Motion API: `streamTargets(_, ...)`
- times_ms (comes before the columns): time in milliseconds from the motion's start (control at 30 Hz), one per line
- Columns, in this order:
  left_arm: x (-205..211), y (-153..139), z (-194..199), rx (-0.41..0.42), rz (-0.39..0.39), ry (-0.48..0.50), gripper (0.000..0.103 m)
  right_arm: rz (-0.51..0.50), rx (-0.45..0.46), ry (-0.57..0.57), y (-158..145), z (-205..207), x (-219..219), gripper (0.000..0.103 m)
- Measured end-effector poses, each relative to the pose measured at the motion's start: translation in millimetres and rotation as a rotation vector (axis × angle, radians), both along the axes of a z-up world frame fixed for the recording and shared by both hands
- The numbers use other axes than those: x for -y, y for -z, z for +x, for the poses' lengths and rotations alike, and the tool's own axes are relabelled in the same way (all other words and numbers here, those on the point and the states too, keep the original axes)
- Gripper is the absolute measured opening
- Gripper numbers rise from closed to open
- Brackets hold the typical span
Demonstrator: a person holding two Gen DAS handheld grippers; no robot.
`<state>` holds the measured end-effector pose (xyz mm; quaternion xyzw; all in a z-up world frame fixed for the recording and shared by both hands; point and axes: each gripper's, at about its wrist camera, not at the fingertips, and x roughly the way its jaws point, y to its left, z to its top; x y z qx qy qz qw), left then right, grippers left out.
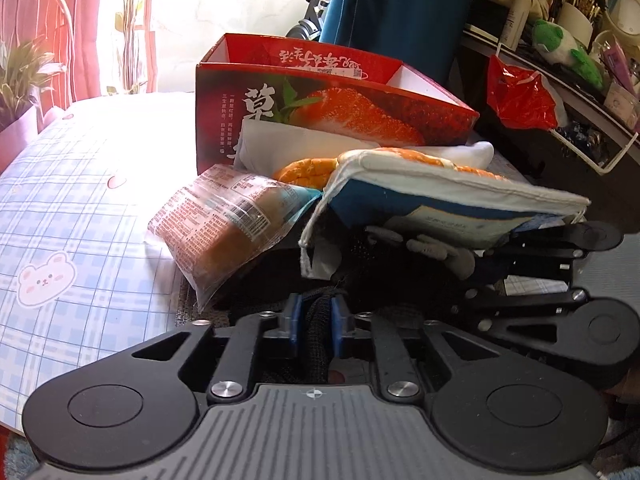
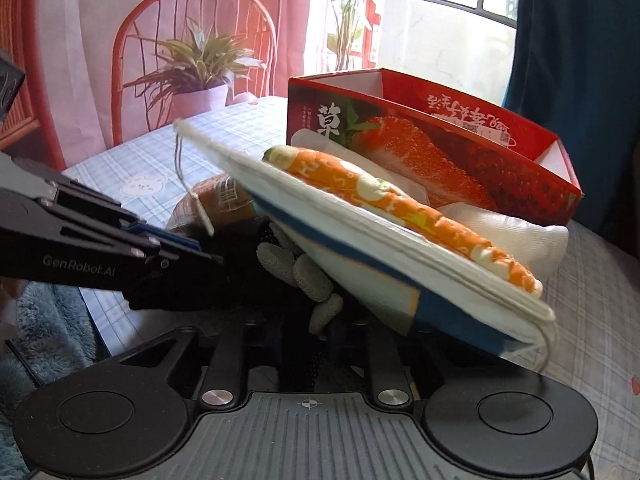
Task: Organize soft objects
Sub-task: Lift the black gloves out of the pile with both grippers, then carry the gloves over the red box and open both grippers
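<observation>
A black work glove (image 1: 360, 268) with grey rubber fingertips (image 2: 296, 272) lies under a tilted stack of white face masks (image 1: 440, 196) (image 2: 360, 248). An orange patterned cloth (image 2: 400, 204) rests on the stack. My left gripper (image 1: 316, 320) is shut on a black knit part of the glove, and its fingers reach in from the left (image 2: 216, 258). My right gripper (image 2: 316, 344) sits beneath the stack with dark knit between its fingers, which are mostly hidden. It shows from the side (image 1: 492, 256) in the left wrist view. A wrapped bun (image 1: 224, 224) leans beside them.
A red strawberry box (image 1: 320, 108) (image 2: 440, 148) stands open behind the pile, with a white cloth (image 2: 520, 236) against it. The blue plaid tablecloth (image 1: 80, 208) stretches to the left. A red bag (image 1: 520, 96), a cluttered shelf and a red chair (image 2: 192, 40) with a potted plant surround the table.
</observation>
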<state>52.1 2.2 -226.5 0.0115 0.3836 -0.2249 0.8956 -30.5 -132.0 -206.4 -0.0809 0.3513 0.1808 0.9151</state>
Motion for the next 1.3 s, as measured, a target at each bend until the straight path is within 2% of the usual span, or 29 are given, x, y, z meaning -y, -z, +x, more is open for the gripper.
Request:
streamTargets(33, 0.6, 1.2, -1.3, 0.000, 0.008, 0.004, 0.039, 0.008, 0.000, 0.009, 0.0, 0.0, 3.0, 0.015)
streamTargets(133, 3.6, 5.3, -3.5, -0.011, 0.029, 0.021, 0.053, 0.045, -0.010, 0.039, 1.5, -0.5, 10.6, 0.015)
streamTargets(200, 7.7, 9.2, -3.5, -0.030, 0.047, 0.045, 0.057, 0.066, -0.016, 0.053, 2.3, -0.2, 14.3, 0.014)
streamTargets(300, 14.5, 18.1, -1.4, -0.061, 0.096, 0.063, 0.059, 0.075, -0.017, 0.058, 2.5, -1.2, 16.2, 0.015)
streamTargets(467, 7.5, 23.5, 4.3, -0.093, 0.069, 0.038, 0.059, 0.086, -0.020, 0.062, 3.8, -3.8, 18.1, 0.014)
streamTargets(600, 9.8, 26.0, 5.3, -0.095, 0.085, 0.043, 0.059, 0.098, -0.026, 0.068, 5.4, -5.2, 20.1, 0.014)
streamTargets(667, 11.1, 26.4, 5.1, -0.090, 0.092, 0.047, 0.058, 0.100, -0.025, 0.066, 5.8, -7.0, 20.2, 0.014)
streamTargets(700, 10.6, 26.3, 4.7, -0.087, 0.090, 0.047, 0.052, 0.101, -0.024, 0.066, 6.0, -7.7, 20.2, 0.014)
streamTargets(733, 9.2, 25.3, 4.2, -0.085, 0.081, 0.049, 0.038, 0.103, -0.024, 0.064, 5.8, -8.0, 20.3, 0.014)
streamTargets(767, 7.6, 24.3, 3.6, -0.085, 0.062, 0.058, 0.029, 0.105, -0.023, 0.062, 5.5, -8.7, 20.2, 0.013)
streamTargets(800, 6.6, 22.4, 2.4, -0.080, 0.042, 0.067, 0.023, 0.109, -0.019, 0.058, 4.8, -10.6, 20.2, 0.013)
streamTargets(833, 5.6, 20.2, 0.5, -0.064, 0.033, 0.069, 0.021, 0.112, -0.012, 0.052, 3.1, -11.2, 20.3, 0.013)
streamTargets(967, -1.3, -3.6, -8.5, 0.040, -0.009, 0.065, 0.020, 0.133, 0.064, 0.026, -15.6, -22.2, 21.5, 0.013)
streamTargets(1067, -1.5, -29.5, -14.2, 0.131, -0.023, 0.077, 0.020, 0.184, 0.116, 0.026, -37.9, -26.5, 27.9, 0.013)
streamTargets(1167, -0.2, -57.2, -14.2, 0.212, -0.043, 0.089, 0.020, 0.224, 0.168, 0.028, -63.1, -24.4, 35.6, 0.013)
streamTargets(1300, 9.3, -90.8, -2.4, 0.293, -0.037, 0.099, 0.020, 0.226, 0.240, 0.022, -94.5, -11.5, 40.2, 0.013)
